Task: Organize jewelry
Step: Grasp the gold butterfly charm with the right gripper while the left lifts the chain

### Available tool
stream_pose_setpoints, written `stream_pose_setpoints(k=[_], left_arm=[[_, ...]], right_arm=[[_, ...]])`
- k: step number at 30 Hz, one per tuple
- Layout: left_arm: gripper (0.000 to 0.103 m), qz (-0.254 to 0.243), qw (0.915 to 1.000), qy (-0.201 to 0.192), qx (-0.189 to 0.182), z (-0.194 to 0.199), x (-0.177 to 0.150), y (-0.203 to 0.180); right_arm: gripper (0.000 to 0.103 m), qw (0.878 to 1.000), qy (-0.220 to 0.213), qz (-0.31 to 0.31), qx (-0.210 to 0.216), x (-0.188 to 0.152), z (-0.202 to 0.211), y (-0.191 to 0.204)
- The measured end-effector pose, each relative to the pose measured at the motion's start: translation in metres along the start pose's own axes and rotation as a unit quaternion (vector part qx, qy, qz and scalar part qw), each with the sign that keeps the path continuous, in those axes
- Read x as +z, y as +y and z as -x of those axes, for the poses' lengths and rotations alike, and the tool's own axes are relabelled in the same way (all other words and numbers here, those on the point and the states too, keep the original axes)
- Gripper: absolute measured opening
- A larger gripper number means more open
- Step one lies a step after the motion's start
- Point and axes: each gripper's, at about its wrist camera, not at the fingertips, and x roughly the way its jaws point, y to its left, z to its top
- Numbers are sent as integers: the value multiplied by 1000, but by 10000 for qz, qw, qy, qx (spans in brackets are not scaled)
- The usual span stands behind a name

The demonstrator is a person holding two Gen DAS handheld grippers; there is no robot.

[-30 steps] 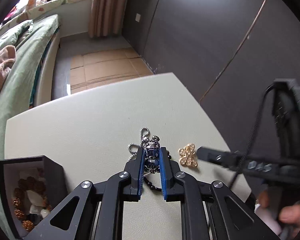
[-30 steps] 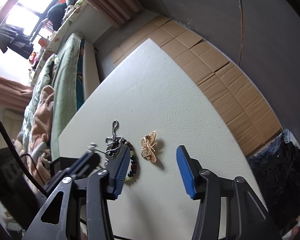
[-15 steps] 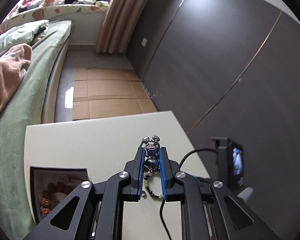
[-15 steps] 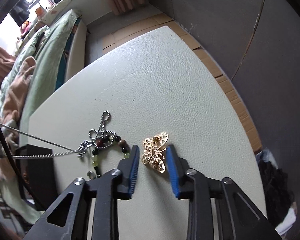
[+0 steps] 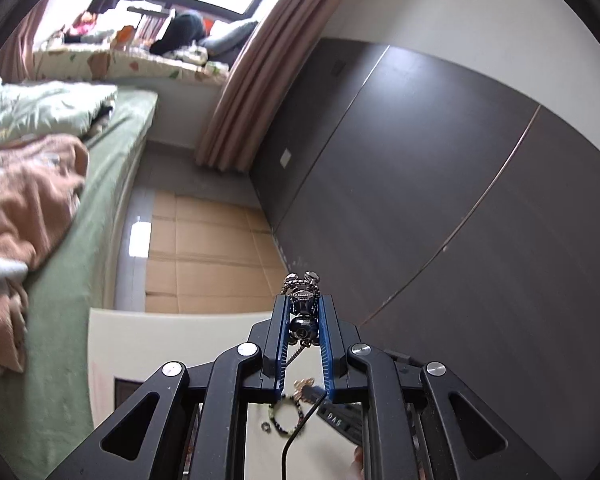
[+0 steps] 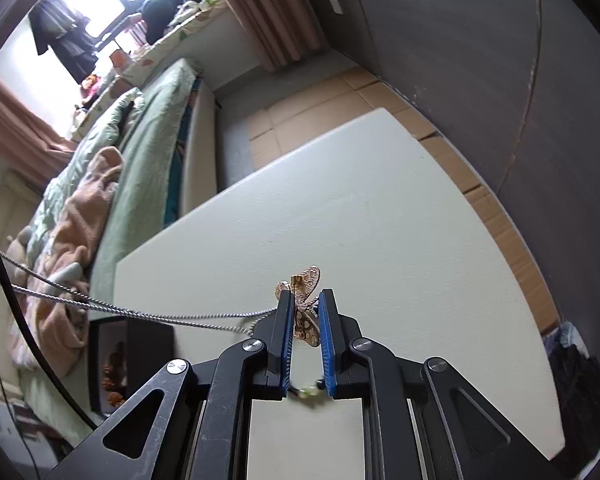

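Note:
My left gripper (image 5: 303, 300) is shut on a silver pendant (image 5: 302, 312) and holds it high above the white table (image 5: 172, 344). The pendant's silver chain (image 6: 140, 312) stretches taut across the right wrist view. Far below lie a beaded bracelet (image 5: 281, 416) and a gold butterfly brooch (image 5: 305, 383). The jaws of my right gripper (image 6: 305, 298) are closing on that butterfly brooch (image 6: 306, 312). The brooch stands on edge between the blue pads, its upper wing poking past the fingertips. A green bead of the bracelet (image 6: 310, 391) shows behind the jaws.
An open black box (image 6: 140, 344) with brown beads inside stands on the table's left side. A bed (image 6: 132, 168) with green and pink bedding runs along the left. A dark panelled wall (image 5: 440, 200) borders the right, with cardboard on the floor between.
The left gripper rose well above the table with the pendant, drawing its chain up. The right gripper's jaws closed from wide apart onto the butterfly brooch and tipped it upright.

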Motion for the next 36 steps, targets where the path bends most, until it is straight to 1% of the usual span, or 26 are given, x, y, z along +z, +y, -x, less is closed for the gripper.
stream_pose_setpoints(k=[5, 8, 10, 14, 17, 23, 27, 33, 36], left_arm=[[15, -355, 9986, -392, 71, 30, 24, -23], [15, -524, 9966, -616, 155, 49, 32, -32], [15, -608, 9949, -785, 194, 61, 38, -36], [15, -677, 9927, -974, 201, 79, 43, -36], [15, -678, 9928, -965, 228, 78, 45, -31], [15, -490, 9951, -777, 374, 66, 41, -14], [15, -414, 9961, -667, 393, 61, 36, -10], [15, -399, 9956, -753, 399, 68, 36, -10], [15, -375, 9944, -905, 391, 80, 40, -11]], right_arm=[[14, 9988, -165, 45, 467, 2, 6, 13], [14, 9972, -283, 101, 678, 2, 10, 22], [14, 9964, -333, 148, 766, 4, 9, 30], [14, 9948, -396, 213, 916, 2, 11, 38], [14, 9939, -421, 237, 993, 2, 11, 44], [14, 9935, -355, 276, 1044, 1, 5, 53], [14, 9936, -315, 280, 1045, 1, 4, 54], [14, 9938, -289, 286, 1034, 1, 2, 56], [14, 9937, -257, 295, 1050, 1, 1, 55]])
